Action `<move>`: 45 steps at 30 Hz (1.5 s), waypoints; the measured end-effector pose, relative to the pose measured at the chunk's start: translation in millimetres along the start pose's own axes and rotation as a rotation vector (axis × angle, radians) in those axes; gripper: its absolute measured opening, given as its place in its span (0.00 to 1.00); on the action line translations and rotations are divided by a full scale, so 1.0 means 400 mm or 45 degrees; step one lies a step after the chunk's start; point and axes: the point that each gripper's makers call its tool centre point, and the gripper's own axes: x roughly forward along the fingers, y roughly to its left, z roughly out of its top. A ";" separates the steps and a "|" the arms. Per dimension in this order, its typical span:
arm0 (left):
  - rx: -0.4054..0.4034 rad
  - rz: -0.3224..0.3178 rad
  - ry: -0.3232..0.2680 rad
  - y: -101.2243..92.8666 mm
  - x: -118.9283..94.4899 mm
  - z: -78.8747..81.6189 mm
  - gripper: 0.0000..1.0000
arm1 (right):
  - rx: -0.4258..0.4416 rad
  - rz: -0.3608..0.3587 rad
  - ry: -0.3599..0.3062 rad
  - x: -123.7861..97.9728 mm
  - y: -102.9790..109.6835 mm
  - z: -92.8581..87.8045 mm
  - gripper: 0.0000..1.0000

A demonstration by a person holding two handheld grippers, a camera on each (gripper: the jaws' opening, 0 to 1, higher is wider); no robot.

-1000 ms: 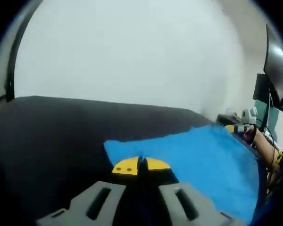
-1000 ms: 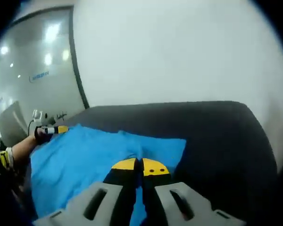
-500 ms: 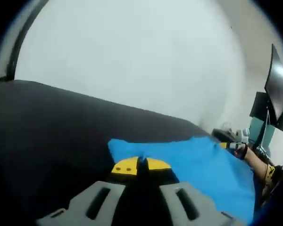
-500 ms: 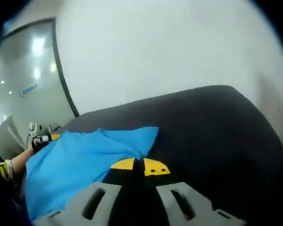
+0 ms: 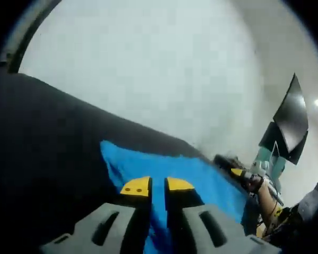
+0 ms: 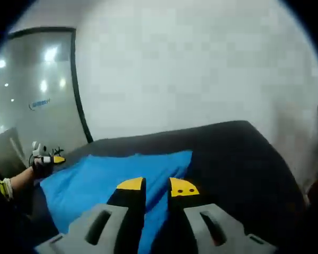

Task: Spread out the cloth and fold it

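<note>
Having parted narrowly from their earlier pinch, left gripper [image 5: 157, 184] and right gripper [image 6: 156, 185] now release the blue cloth [image 6: 114, 174], lying flat toward 12 o'clock on the dark table [image 6: 238, 153], spread apparently done, fold pending.

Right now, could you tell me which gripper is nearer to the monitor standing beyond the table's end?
The left. The left gripper, over the blue cloth, has the dark monitor in its view on the right; the right gripper works the cloth's opposite corner.
</note>
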 end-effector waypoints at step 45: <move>0.283 -0.010 0.115 -0.053 -0.124 -0.153 0.26 | -0.131 0.048 0.078 -0.155 0.085 -0.156 0.13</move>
